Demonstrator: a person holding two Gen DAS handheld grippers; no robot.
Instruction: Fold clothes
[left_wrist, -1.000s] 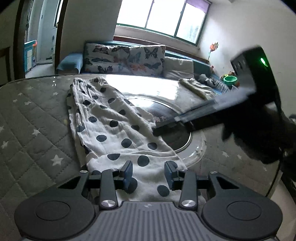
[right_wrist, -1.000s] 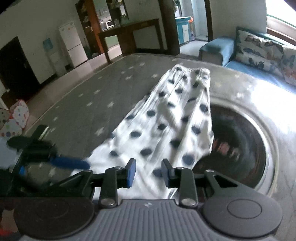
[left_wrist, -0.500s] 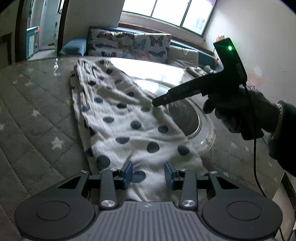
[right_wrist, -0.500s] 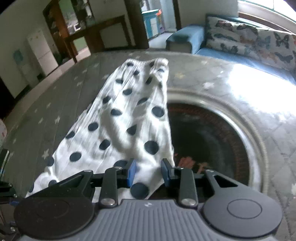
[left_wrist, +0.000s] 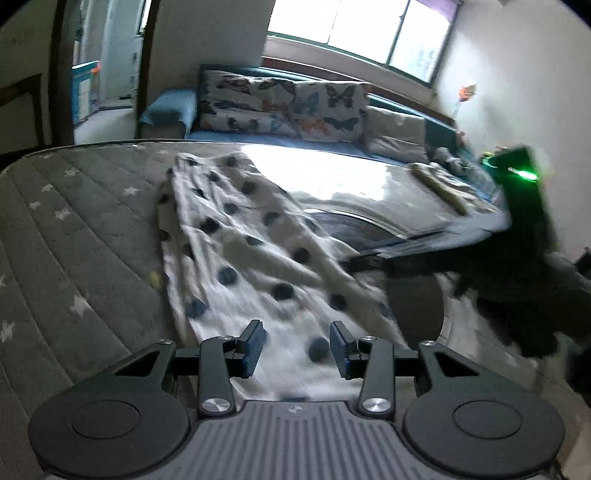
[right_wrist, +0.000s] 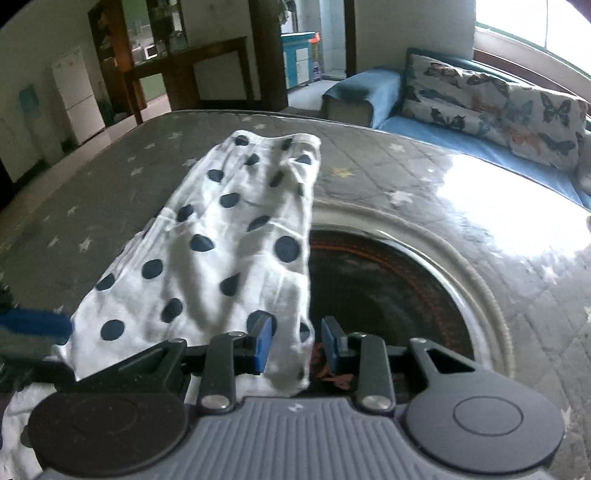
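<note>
On the quilted tabletop (right_wrist: 110, 192) a white polka-dot garment (right_wrist: 221, 251) lies stretched out long, its far end bunched near the far edge and its near hem under both grippers; one long side runs along the rim of a round dark inset (right_wrist: 399, 295) let into the tabletop, and partly overlaps it. The left gripper (left_wrist: 295, 349) hangs over the near hem with its fingers spread and nothing between them; the cloth shows through the gap, though whether the tips touch it cannot be told. The right gripper (right_wrist: 295, 345) sits at the hem's corner beside the inset, fingers likewise spread; a fold of the corner rises between them, but the pads are not pressed on it. In the left view the right gripper (left_wrist: 461, 247) appears as a blurred dark shape reaching over the garment's inset-side edge.

The step in hand looks like the approach to the first grasp: both grippers are lining up on the near hem, one toward each corner, and no fold seems made yet. The next move probably calls for each pair of fingers to drop onto the hem and pinch through every layer; the right must catch cloth only, clear of the inset's rim; then both would lift together and carry the hem toward the far end, keeping it level so the halves meet squarely.
</note>
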